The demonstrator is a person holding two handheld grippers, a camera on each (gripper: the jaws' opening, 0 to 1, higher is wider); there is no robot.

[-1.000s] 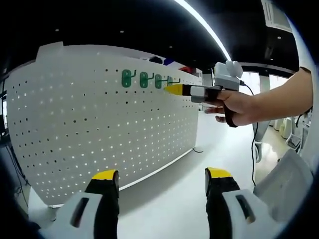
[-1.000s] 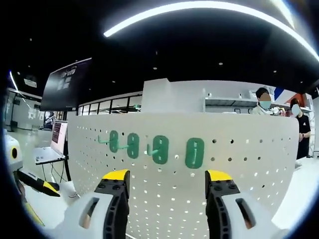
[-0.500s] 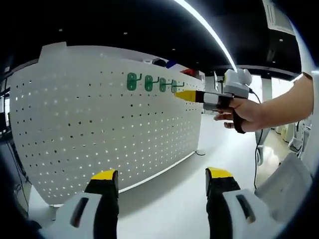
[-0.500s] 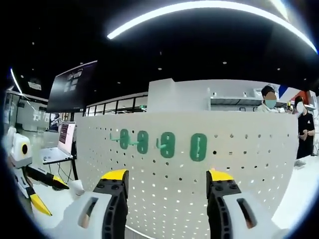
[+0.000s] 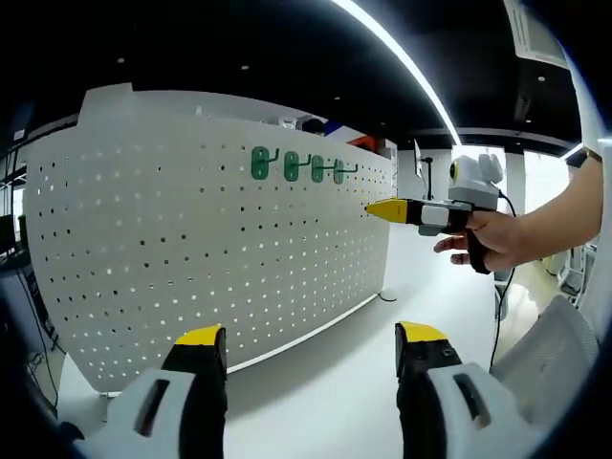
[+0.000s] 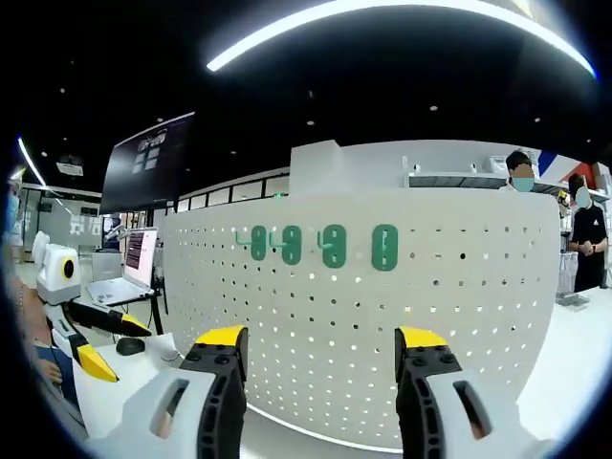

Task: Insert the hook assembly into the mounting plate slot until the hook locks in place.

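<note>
A white pegboard mounting plate (image 5: 191, 229) (image 6: 382, 335) stands upright on the table. Several green hooks (image 5: 291, 165) (image 6: 333, 246) hang in a row near its top edge. My right gripper (image 6: 321, 337) faces the board from a distance, open, with nothing between its jaws. In the left gripper view a hand holds the right gripper (image 5: 387, 208), its yellow tips off the board, below and right of the hooks. My left gripper (image 5: 308, 339) stands open and empty low in front of the board; it also appears as the left gripper (image 6: 96, 349) at the left edge.
A white table (image 5: 316, 402) carries the board. A laptop (image 6: 122, 279) and a mouse (image 6: 128, 345) lie to the board's left, under a dark wall screen (image 6: 148, 163). Two people (image 6: 521, 174) stand behind the board at the right.
The right gripper has drawn back from the row of hooks, so the board looks smaller in its view. In the left gripper view it has moved right and down.
</note>
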